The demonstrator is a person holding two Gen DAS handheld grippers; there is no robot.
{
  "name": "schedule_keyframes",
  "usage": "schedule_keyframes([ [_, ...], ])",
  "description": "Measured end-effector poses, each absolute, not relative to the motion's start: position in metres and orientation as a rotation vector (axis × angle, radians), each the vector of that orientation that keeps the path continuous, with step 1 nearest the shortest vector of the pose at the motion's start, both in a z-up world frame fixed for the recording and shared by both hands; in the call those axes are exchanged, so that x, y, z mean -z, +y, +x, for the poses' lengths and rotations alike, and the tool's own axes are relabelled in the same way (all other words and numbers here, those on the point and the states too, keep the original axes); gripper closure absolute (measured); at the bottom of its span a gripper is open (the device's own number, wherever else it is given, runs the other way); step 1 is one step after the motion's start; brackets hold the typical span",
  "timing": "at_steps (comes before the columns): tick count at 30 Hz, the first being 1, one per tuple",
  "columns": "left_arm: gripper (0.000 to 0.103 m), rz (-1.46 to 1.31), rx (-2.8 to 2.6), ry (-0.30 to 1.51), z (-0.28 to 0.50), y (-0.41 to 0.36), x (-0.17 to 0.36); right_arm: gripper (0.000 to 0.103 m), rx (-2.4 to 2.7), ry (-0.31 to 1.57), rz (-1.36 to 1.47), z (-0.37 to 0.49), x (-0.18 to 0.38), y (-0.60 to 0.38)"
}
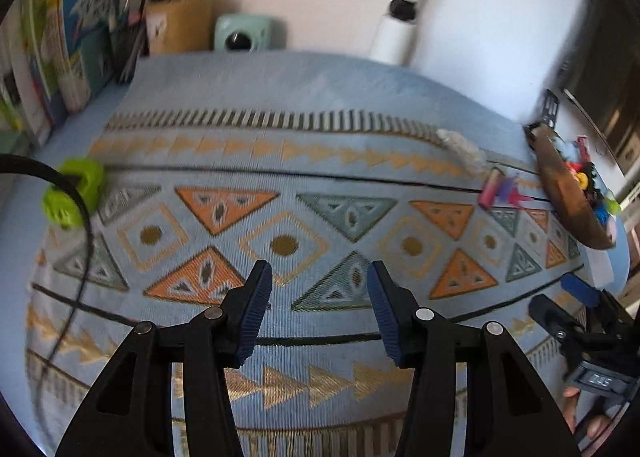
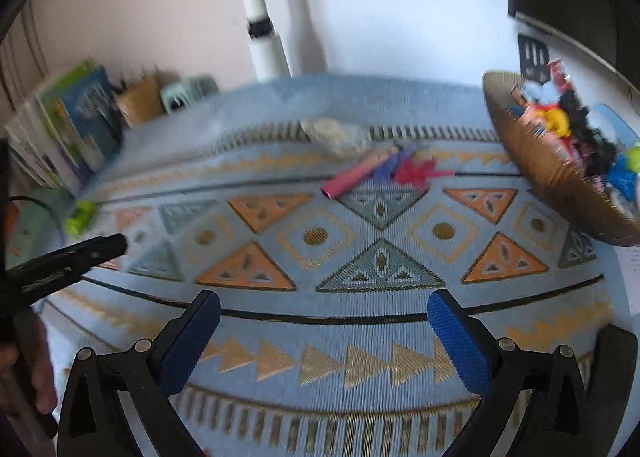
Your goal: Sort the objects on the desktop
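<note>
Clutter still waits ahead of your right gripper (image 2: 324, 333), spread wide and empty, and left gripper (image 1: 320, 305), half-spread and empty: pink tube (image 2: 352, 177) lies beside the heaped bowl (image 2: 532, 161), which a hasty reach could tip.

Object count, desktop

One bowl (image 2: 532, 173) far right holding mixed small items, too blurred to count; one pink tube (image 2: 352, 179); one crumpled wad (image 2: 336, 135); one green toy (image 1: 74, 193) left; two grippers.
</note>
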State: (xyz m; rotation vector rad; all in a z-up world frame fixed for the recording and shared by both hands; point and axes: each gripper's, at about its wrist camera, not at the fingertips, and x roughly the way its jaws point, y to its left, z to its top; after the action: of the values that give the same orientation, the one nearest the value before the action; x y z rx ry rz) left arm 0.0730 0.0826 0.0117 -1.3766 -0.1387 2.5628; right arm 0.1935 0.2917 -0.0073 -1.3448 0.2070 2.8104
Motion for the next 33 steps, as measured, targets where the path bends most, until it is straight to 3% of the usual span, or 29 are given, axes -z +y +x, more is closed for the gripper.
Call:
schedule_keyframes([
  [7, 0.055, -1.303, -2.634, -0.025, 0.059, 0.114, 0.012, 0.0, -2.746, 0.339, -1.365, 0.176, 0.031, 0.323],
  [8, 0.051, -1.276, -2.657, 0.016, 0.06, 0.119, 0.013, 0.0, -2.741, 0.352, -1.362, 0.177, 0.031, 0.324],
  [10, 0.033, -1.278, -2.63, 0.073, 0.059, 0.126, 0.013, 0.0, -2.725, 0.319, -1.361, 0.175, 0.032, 0.321],
  [12, 0.0, -1.287, -2.57, 0.126, 0.058, 0.136, 0.017, 0.0, -2.7, 0.247, -1.377, 0.173, 0.033, 0.314],
  [14, 0.0, -1.305, -2.559, 0.211, 0.057, 0.146, 0.021, 0.0, -2.663, 0.154, -1.403, 0.169, 0.035, 0.306],
  [16, 0.0, -1.31, -2.547, 0.174, 0.055, 0.138, 0.021, 0.0, -2.644, 0.1, -1.414, 0.167, 0.037, 0.301],
  [33, 0.0, -1.308, -2.555, 0.184, 0.054, 0.136, 0.022, 0.0, -2.644, 0.101, -1.418, 0.165, 0.038, 0.302],
])
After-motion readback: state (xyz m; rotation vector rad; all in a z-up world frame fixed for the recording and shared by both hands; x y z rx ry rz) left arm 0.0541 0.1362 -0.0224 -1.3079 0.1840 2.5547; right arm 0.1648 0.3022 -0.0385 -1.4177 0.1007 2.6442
